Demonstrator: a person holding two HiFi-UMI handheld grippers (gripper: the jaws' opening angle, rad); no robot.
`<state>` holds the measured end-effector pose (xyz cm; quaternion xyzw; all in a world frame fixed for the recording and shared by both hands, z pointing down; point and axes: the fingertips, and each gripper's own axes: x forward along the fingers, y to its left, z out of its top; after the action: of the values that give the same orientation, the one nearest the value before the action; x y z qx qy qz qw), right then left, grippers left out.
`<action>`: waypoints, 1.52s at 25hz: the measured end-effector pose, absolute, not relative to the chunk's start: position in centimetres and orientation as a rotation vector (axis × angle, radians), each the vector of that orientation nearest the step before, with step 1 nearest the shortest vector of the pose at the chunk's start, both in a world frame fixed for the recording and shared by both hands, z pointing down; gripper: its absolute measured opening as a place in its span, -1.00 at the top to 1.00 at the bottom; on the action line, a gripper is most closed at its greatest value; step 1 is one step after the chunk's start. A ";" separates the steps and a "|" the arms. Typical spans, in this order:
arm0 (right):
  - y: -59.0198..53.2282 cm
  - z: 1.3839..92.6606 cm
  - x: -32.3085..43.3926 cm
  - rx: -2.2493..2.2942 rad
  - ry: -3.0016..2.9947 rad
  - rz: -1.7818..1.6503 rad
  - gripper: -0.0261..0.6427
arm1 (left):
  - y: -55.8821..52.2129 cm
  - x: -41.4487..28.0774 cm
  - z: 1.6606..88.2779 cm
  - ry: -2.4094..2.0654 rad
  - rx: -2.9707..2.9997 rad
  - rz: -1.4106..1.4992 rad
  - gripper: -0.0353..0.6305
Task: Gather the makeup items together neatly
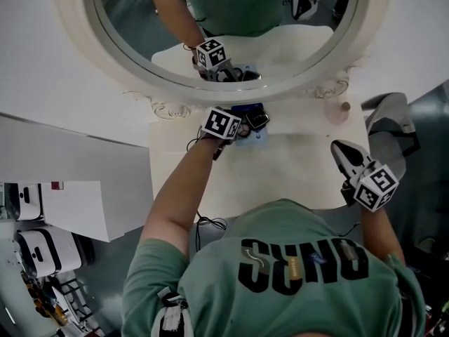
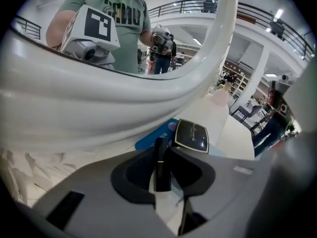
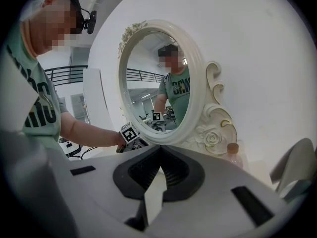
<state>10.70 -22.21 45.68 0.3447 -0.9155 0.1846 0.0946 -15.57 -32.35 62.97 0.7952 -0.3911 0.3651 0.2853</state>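
**Head view.** Shows a white vanity table (image 1: 302,170) below an oval mirror (image 1: 74,20) in a cream frame. Places the left gripper (image 1: 243,127) at the table's back edge, just under the mirror frame, over the makeup cluster. Lists there a compact (image 1: 257,120), black, close by the gripper's tip. Places the right gripper (image 1: 342,152) well apart from the cluster, over the right part of the table. Lists a small bottle (image 1: 344,108), pinkish with a tan cap, upright near the mirror's right foot and apart from the cluster. Adds a grey chair (image 1: 393,121) beside the table on the right.

**Left gripper view.** Looks along the left gripper (image 2: 163,150), jaws a narrow way apart and closed onto a slim black stick (image 2: 161,165) with a thin gold band. Shows both pads against its sides, as far as can be made out. Finds the compact (image 2: 191,135), square and gold-edged, lying flat just beyond the right jaw. Finds a blue flat item (image 2: 148,140) behind the stick, touching the compact's left edge. Fills the upper half with the mirror frame (image 2: 99,108).

**Right gripper view.** Shows the right gripper (image 3: 159,150) with jaws together at the tips and nothing between them. Beyond, lists the mirror (image 3: 195,83) and the bottle (image 3: 232,155) at its rose-carved foot.
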 end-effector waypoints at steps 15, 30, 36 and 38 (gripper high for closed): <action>-22.7 43.8 11.2 0.981 -2.778 0.535 0.94 | -29.0 -15.0 56.9 -1.191 2.142 0.815 0.61; -20.7 43.9 24.1 0.908 -2.758 0.505 0.94 | -20.6 7.4 65.3 -1.127 1.869 0.525 0.61; -19.6 45.3 28.9 0.951 -2.700 0.531 0.94 | -19.1 11.4 70.4 -1.154 1.724 0.489 0.61; -19.2 45.6 30.0 0.966 -2.683 0.536 0.94 | -18.6 12.1 71.4 -1.163 1.694 0.482 0.61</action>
<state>29.95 -19.16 45.64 0.3306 -0.9180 0.1835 0.1199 12.15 -18.61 71.43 0.6983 -0.4794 0.1985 0.4931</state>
